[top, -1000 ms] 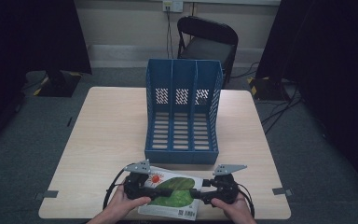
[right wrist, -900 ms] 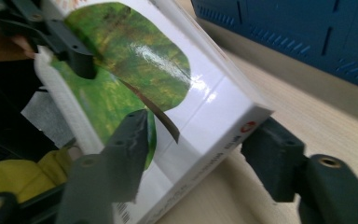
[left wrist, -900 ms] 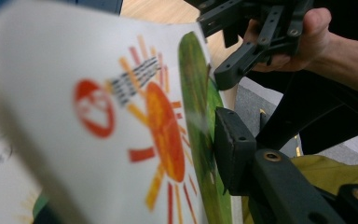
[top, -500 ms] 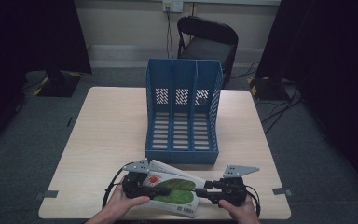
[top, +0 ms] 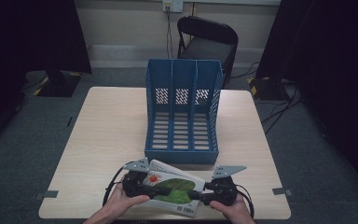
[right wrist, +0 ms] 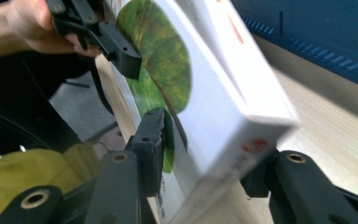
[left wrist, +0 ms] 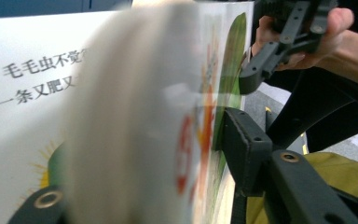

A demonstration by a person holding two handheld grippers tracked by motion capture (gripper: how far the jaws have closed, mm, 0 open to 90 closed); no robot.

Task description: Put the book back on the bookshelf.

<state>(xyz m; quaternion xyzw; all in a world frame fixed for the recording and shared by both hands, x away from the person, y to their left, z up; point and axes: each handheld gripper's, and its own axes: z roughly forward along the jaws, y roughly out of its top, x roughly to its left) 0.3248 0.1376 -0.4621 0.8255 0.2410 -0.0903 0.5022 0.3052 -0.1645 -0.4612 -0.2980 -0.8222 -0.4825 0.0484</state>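
Though blurred close-up, book (top: 172, 189) clamped by left gripper (top: 142, 184) and right gripper (top: 214, 191); pages unreadable.

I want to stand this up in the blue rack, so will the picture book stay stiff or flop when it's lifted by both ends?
The picture book will probably stay fairly stiff: its spine looks thick and squared in the right gripper view. The glossy cover may be slippery. The left gripper and right gripper clamp opposite ends, which should limit sagging.

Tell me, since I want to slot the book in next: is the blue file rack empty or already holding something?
Empty. In the high view all three compartments of the blue file rack show bare slotted floors; the book sits outside it.
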